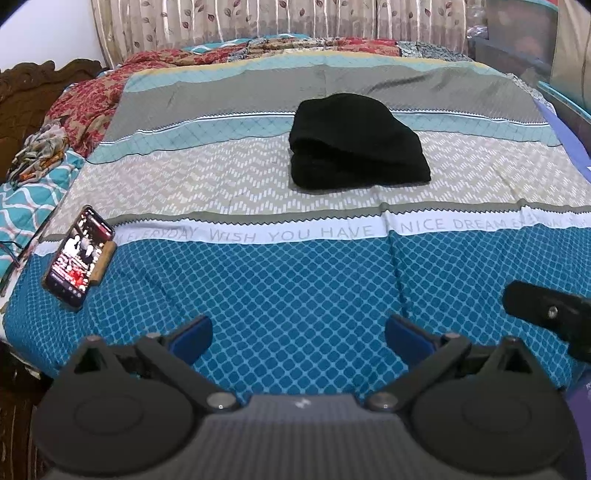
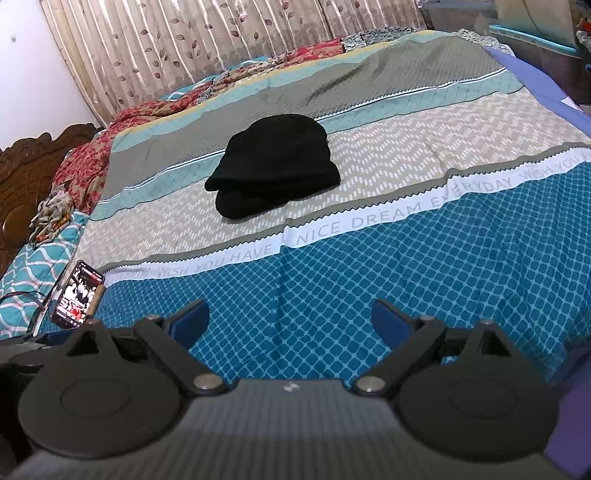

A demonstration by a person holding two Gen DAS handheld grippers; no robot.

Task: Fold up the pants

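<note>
Lying folded mid-bed, black pants (image 1: pixel 356 142), clear of both edges.

Bed (image 1: pixel 295 295): striped, lettered bedspread.
Curtains (image 1: pixel 236 22): beige, leaf-patterned, behind bed.
Headboard (image 2: pixel 33 162): carved brown wood.
Wall (image 2: pixel 29 74): white.

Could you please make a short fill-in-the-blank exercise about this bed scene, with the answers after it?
1. The pants on the bed are ____ in colour.
2. Both the left gripper and the right gripper have their jaws ____.
3. The phone has its screen switched ____.
4. The printed band wishes you a nice ____.

Answers: black; open; on; dream
</note>
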